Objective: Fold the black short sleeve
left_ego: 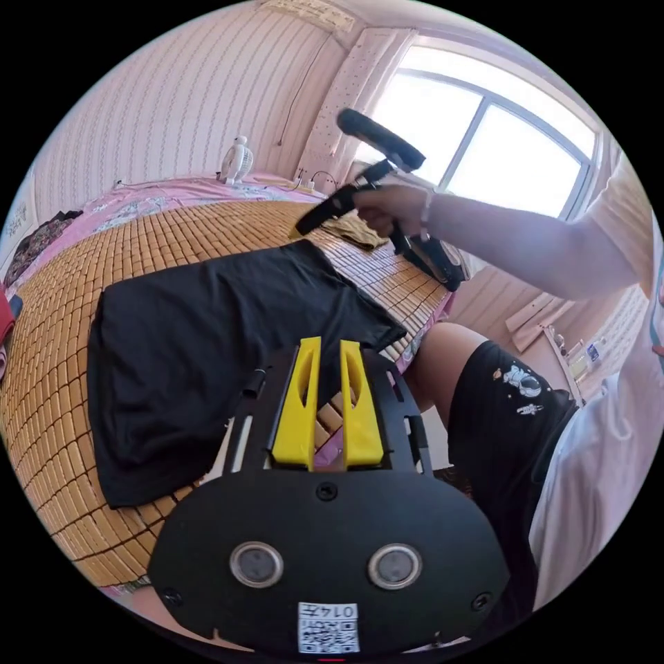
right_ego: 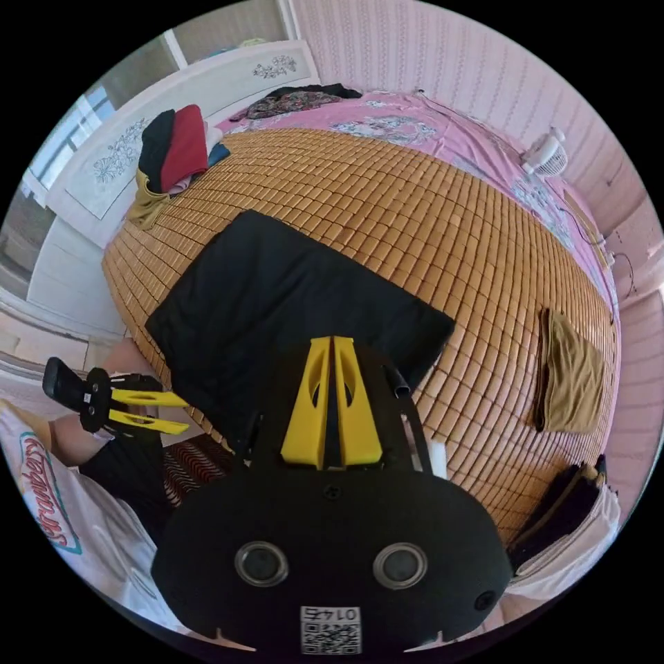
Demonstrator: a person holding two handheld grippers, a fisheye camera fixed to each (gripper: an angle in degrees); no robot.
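Shirt [right_ego: 277,311]: black, flat on mat [right_ego: 429,221].
Left gripper [left_ego: 330,349]: fingers slightly apart, empty.
Right gripper [right_ego: 333,342]: tips together, empty.
Khaki cloth [right_ego: 570,380]: 3 o'clock.
Clothes pile [right_ego: 173,149]: 10 o'clock.

Black shirt [right_ego: 277,304] edge behind jaws

The bed [right_ego: 443,228] is covered by a woven bamboo mat [right_ego: 387,207] over a pink sheet [right_ego: 443,131]; the black short sleeve [right_ego: 277,304] lies flat on the mat near its edge; a folded mustard garment [right_ego: 570,380] lies well apart; a clothes pile [right_ego: 173,152] sits by the headboard; a small white fan [right_ego: 550,155] stands on the sheet.
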